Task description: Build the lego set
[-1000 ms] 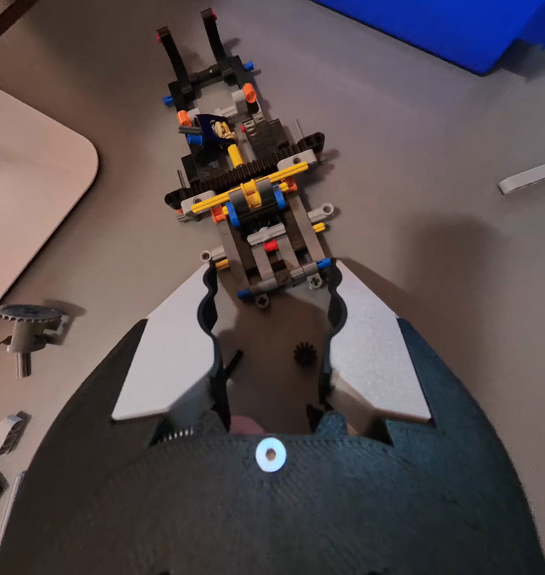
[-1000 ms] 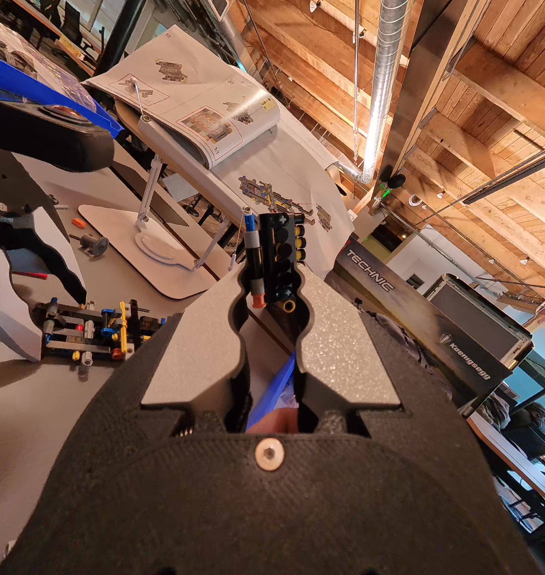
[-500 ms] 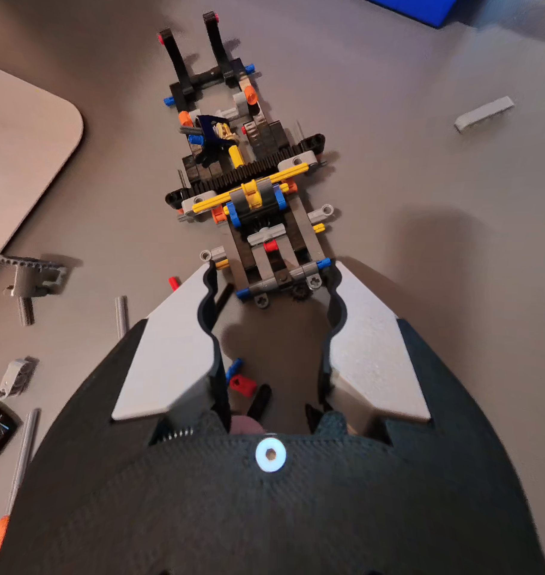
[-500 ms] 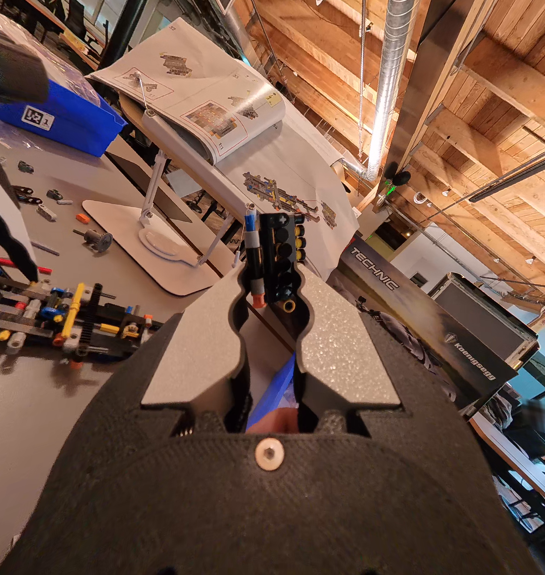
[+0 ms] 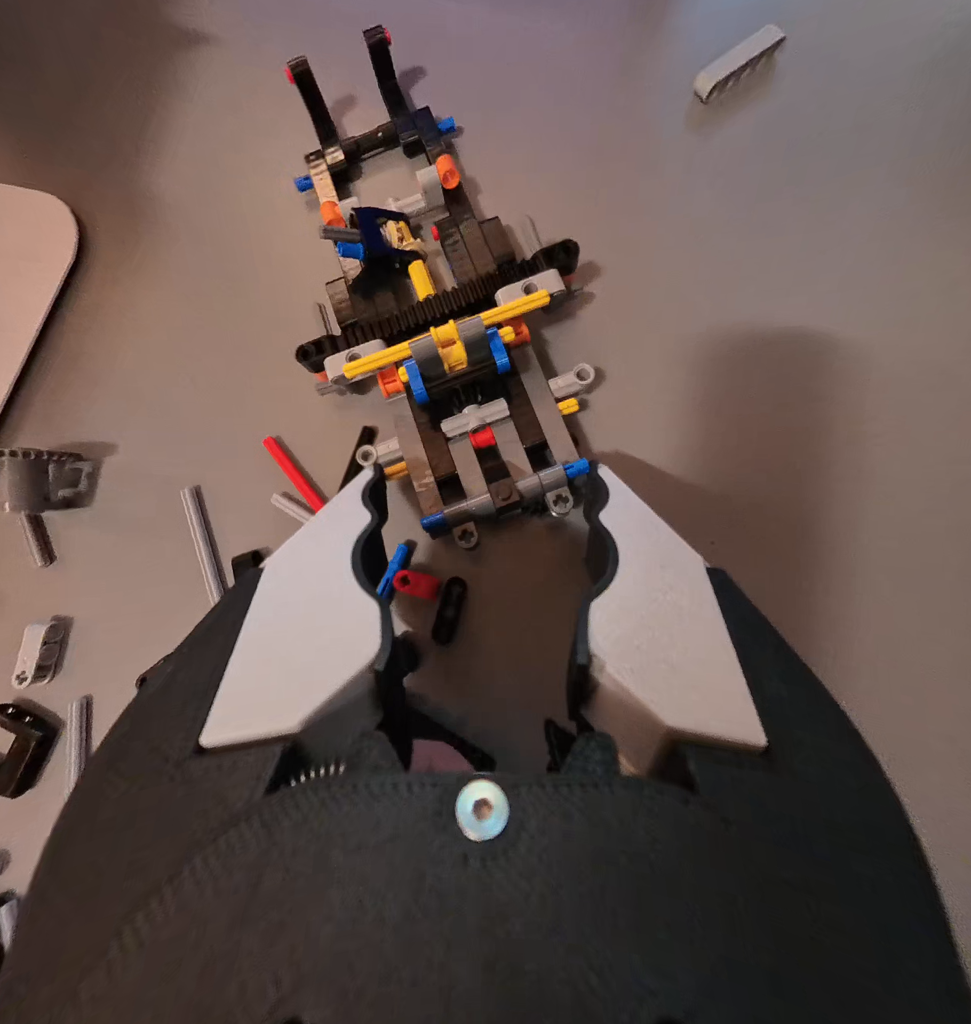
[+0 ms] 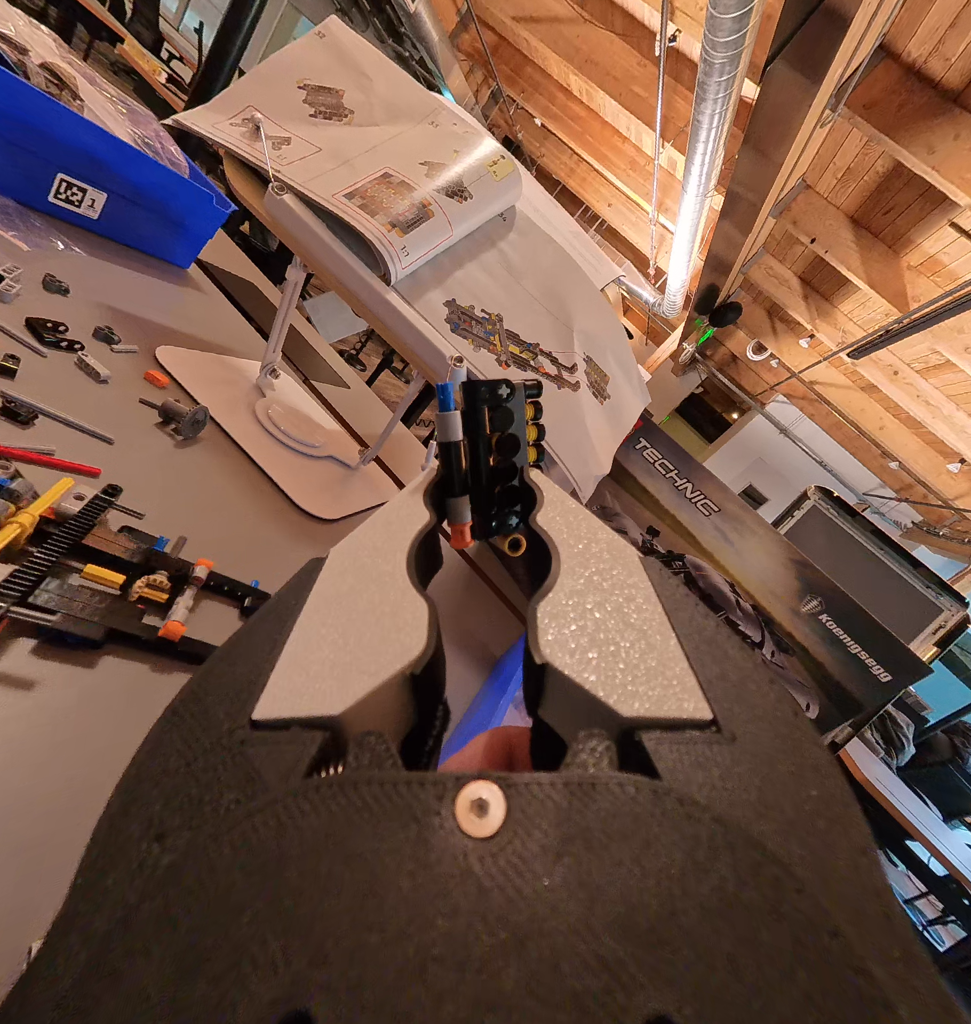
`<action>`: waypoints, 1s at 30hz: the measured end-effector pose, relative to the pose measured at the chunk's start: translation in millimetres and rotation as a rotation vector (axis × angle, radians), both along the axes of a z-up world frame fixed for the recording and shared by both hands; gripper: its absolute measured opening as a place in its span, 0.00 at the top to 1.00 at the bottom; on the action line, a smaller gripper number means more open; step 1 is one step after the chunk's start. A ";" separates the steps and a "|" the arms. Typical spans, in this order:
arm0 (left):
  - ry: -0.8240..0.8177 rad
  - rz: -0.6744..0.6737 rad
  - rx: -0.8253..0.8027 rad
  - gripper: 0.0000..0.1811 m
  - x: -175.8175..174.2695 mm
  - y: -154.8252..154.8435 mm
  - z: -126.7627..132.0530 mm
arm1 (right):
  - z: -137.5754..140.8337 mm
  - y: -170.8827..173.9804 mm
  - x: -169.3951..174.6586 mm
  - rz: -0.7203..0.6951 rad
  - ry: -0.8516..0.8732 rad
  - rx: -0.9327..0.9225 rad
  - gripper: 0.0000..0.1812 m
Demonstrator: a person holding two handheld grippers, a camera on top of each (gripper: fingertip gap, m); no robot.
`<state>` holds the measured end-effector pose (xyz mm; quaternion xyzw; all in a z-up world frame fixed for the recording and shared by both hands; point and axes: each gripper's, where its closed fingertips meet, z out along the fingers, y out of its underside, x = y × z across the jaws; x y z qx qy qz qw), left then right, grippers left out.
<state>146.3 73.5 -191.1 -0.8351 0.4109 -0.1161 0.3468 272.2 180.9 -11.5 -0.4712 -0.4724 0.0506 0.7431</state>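
The long black, grey and yellow lego chassis lies flat on the grey table; it also shows at the left of the right wrist view. My left gripper is open, its jaws either side of the chassis' near end, with both pads apart from it. My right gripper is shut on a small black sub-assembly with yellow pins and a blue-tipped axle, held upright in the air to the right of the chassis.
Loose pieces lie near my left gripper: a red axle, a red connector, a black link, grey axles, a grey gear part, a grey beam. An instruction booklet on a white stand, a blue bin and the set's box stand behind. Across from one pair of fingers to the other is roughly 25 centimeters.
The left gripper has slid along the table with the chassis end still between its open jaws, so new loose pieces show. The right view swung right; its hold on the sub-assembly is unchanged.
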 end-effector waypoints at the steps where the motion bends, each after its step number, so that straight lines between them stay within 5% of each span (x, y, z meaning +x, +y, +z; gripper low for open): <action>1: 0.005 -0.012 -0.006 0.61 -1.8 -1.6 0.0 | -0.4 0.2 0.0 0.000 -0.001 -0.001 0.87; 22: 0.047 -0.097 -0.046 0.56 -43.7 -15.8 11.3 | -21.8 -4.8 -15.5 0.053 -0.088 -0.035 0.87; 30: -0.190 0.020 0.159 0.59 -10.6 23.6 89.2 | -25.1 -13.4 -29.5 0.046 -0.136 0.043 0.87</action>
